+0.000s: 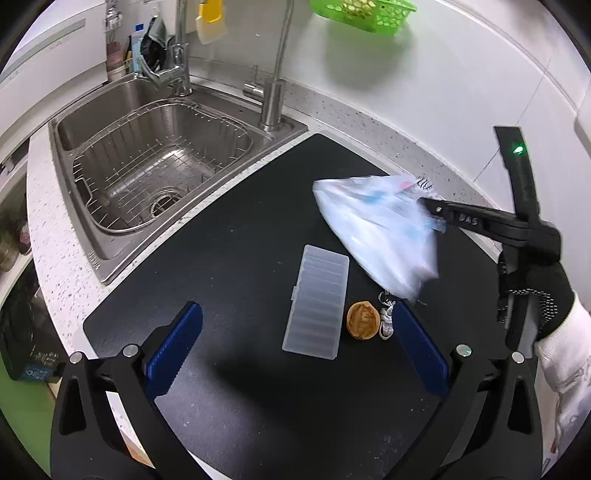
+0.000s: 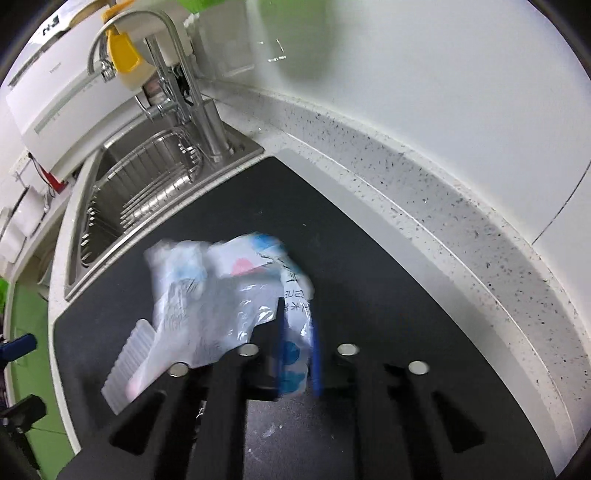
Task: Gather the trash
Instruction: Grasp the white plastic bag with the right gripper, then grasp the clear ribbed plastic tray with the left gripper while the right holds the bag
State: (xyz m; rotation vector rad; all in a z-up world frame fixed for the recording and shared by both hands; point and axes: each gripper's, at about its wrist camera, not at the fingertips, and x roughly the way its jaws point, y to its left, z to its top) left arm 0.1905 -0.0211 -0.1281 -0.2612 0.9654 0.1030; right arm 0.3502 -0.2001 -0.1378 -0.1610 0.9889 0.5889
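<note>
Left wrist view: speckled white worktop runs from lower left to upper right, with a black mat filling the centre and bottom of the frame. Steel sink with a wire rack inside sits upper left; green basket at the top edge. Crumpled clear plastic bag with blue and pink print hangs right of centre, lifted off the mat and motion-blurred. Right gripper comes in from the right edge, fingers closed tight on the bag's upper right corner. Ribbed translucent plastic box lies flat on the mat at centre. Walnut shell half lies just right of it, with a small foil scrap beside that. Left gripper at the bottom, fingers spread wide, holding nothing, with box, shell and scrap between them. Right wrist view: bag pinched between blue pads at centre.
</note>
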